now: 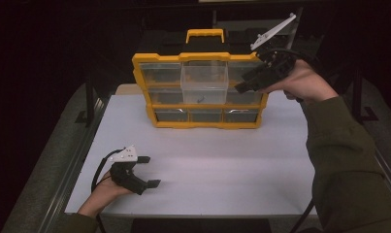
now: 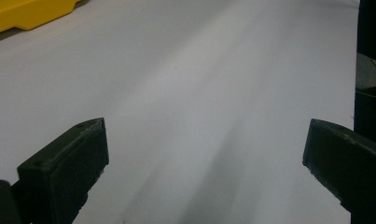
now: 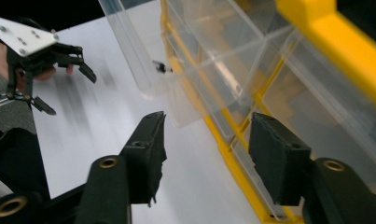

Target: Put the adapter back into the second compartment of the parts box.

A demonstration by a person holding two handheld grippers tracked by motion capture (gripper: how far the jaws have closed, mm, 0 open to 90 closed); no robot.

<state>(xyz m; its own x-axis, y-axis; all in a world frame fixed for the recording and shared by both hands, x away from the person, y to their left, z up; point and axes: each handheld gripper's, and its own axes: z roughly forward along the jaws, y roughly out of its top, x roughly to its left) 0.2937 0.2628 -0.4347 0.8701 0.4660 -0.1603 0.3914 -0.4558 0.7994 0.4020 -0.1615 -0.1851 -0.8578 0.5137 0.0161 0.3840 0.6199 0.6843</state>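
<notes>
White, flat rectangular tabletop [image 1: 207, 170], matte, pale strip along its left edge. Standing directly on it near the far edge: a yellow-framed plastic organiser cabinet [image 1: 201, 57] with clear drawers, upright, one clear drawer [image 1: 204, 81] in the middle column pulled partway out; a small dark item lies inside that drawer.

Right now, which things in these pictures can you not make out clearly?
- Small dark part in the pulled-out clear drawer: too small in the high view, blurred in the right gripper view.
- Contents of the other drawers of the yellow organizer: dim behind cloudy fronts, high view.
- Right gripper fingertips: they overlap the organizer in the high view, so contact is uncertain.
- Organizer in the left gripper view: cut off by the top edge.
</notes>
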